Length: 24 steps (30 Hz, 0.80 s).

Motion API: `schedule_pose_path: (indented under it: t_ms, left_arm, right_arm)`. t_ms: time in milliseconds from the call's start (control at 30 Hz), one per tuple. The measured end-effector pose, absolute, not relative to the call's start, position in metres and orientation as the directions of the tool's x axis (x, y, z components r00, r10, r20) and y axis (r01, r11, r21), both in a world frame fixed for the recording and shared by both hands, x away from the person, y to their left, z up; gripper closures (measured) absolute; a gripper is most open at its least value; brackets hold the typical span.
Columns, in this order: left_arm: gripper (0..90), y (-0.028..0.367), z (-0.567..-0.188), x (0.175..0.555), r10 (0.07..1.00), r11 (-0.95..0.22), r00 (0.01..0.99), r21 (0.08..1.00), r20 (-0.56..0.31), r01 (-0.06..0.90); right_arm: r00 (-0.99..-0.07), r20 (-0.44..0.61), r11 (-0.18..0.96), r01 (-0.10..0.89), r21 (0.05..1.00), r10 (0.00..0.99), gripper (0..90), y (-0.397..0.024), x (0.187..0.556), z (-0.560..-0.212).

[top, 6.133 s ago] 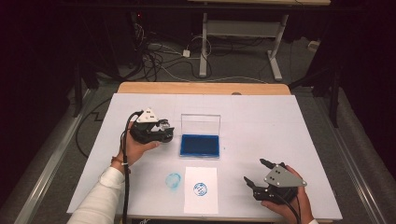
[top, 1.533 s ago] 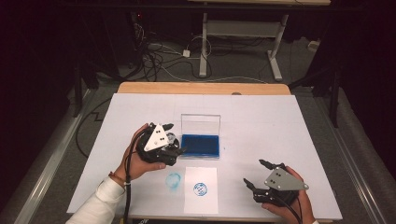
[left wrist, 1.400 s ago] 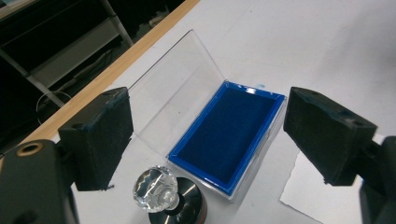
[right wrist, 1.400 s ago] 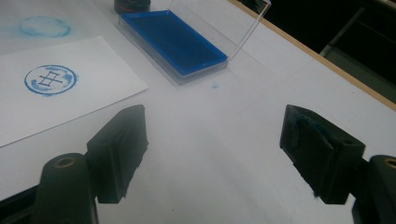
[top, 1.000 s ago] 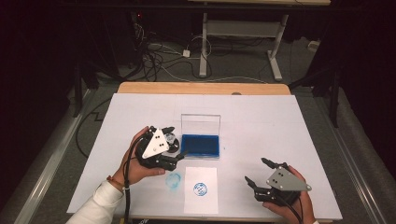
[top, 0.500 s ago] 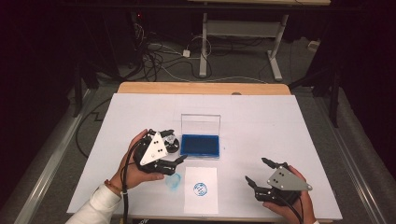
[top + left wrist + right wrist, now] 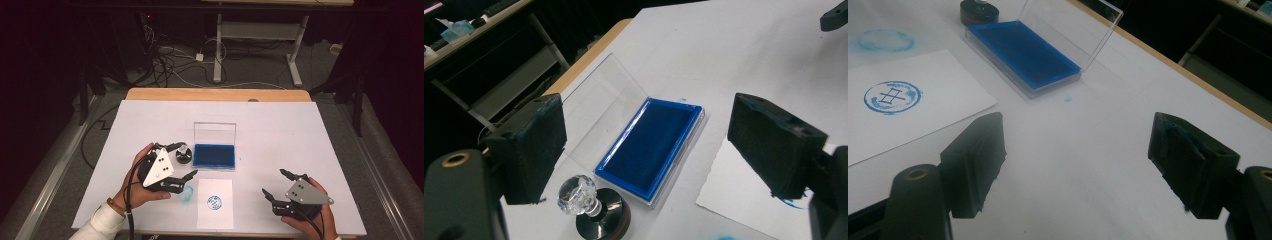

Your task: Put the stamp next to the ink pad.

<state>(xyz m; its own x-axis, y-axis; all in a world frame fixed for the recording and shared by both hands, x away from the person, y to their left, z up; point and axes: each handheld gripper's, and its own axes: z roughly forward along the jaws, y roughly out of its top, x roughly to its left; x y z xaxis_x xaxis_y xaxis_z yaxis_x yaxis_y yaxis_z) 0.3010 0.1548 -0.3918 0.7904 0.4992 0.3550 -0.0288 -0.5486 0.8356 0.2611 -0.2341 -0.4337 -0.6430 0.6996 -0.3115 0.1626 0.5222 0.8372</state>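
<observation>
Both grippers gape empty: left gripper (image 7: 181, 161) hangs around the stamp (image 7: 591, 210), which stands beside the open ink pad (image 7: 651, 147), apparently just freed; right gripper (image 7: 274, 184) idles apart from the stamped paper (image 7: 215, 202).

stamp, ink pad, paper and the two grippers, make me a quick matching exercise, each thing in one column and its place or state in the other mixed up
Things:
1. stamp
2. ink pad
3. paper
4. right gripper

Places or states:
A. carries a round blue print
B. lid stands open, blue inside
C. stands upright by the pad, beside one jaw of the open left gripper
D. open and holds nothing, near the table's front edge

Pairs: 1-C, 2-B, 3-A, 4-D
</observation>
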Motion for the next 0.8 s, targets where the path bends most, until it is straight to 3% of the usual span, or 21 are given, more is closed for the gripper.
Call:
schedule_pose_path:
  t_ms: [800]
  left_arm:
    - [15.3, 0.184, -0.420, 0.290, 0.544, -0.570, 0.736, 0.821, 0.403, -0.028]
  right_arm:
    - [-0.645, -0.312, 0.531, 0.173, 0.830, 0.698, 23.4, -0.232, 0.262, -0.436]
